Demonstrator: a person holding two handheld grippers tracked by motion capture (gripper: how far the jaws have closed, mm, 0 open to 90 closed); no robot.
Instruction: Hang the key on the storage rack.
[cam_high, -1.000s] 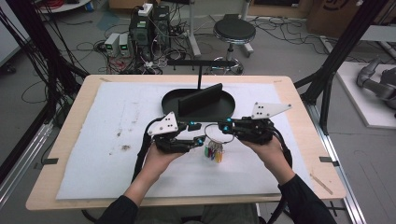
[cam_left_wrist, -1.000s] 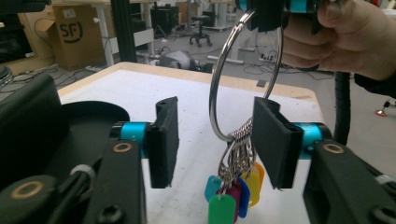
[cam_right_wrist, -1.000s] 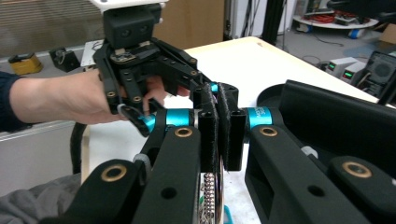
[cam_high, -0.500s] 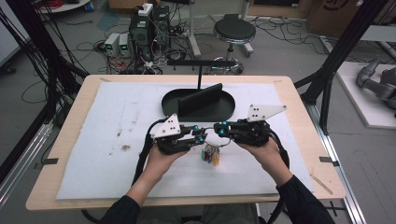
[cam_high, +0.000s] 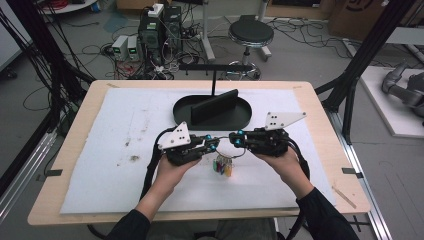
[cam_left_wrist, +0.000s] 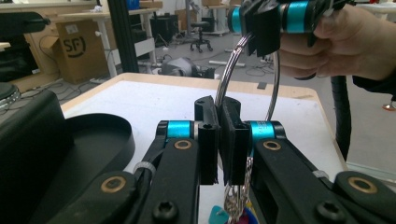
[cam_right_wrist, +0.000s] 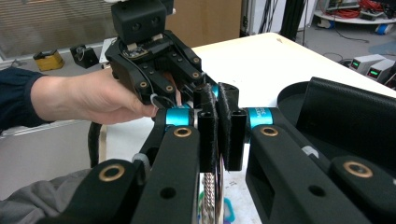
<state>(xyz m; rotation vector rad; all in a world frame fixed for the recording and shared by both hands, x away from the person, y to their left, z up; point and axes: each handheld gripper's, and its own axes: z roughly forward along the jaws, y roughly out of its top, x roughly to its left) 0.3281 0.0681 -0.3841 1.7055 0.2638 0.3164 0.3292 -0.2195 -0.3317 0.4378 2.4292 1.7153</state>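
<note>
My left gripper (cam_left_wrist: 218, 140) pinches the near side of the key ring (cam_left_wrist: 275, 79), its jaws just closed on the wire; beyond, my right gripper (cam_left_wrist: 261, 28) clamps the far side, keys (cam_high: 222, 165) dangling between, above the mat (cam_high: 100, 165).

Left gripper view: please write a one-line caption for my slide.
Left gripper shut on a thin silver metal key ring, which the right gripper grips above the white table mat.

A silver key ring (cam_left_wrist: 243, 60) carries small tags (cam_high: 223, 165) in green, yellow and orange. Both grippers are black with bright cyan bands at the jaws, the left gripper (cam_high: 212, 145) and right gripper (cam_high: 235, 139) each topped by a pale speckled plate. The oval tray (cam_high: 182, 112) is black, on a white mat (cam_high: 125, 120) over the tan wooden bench (cam_high: 80, 117).
</note>
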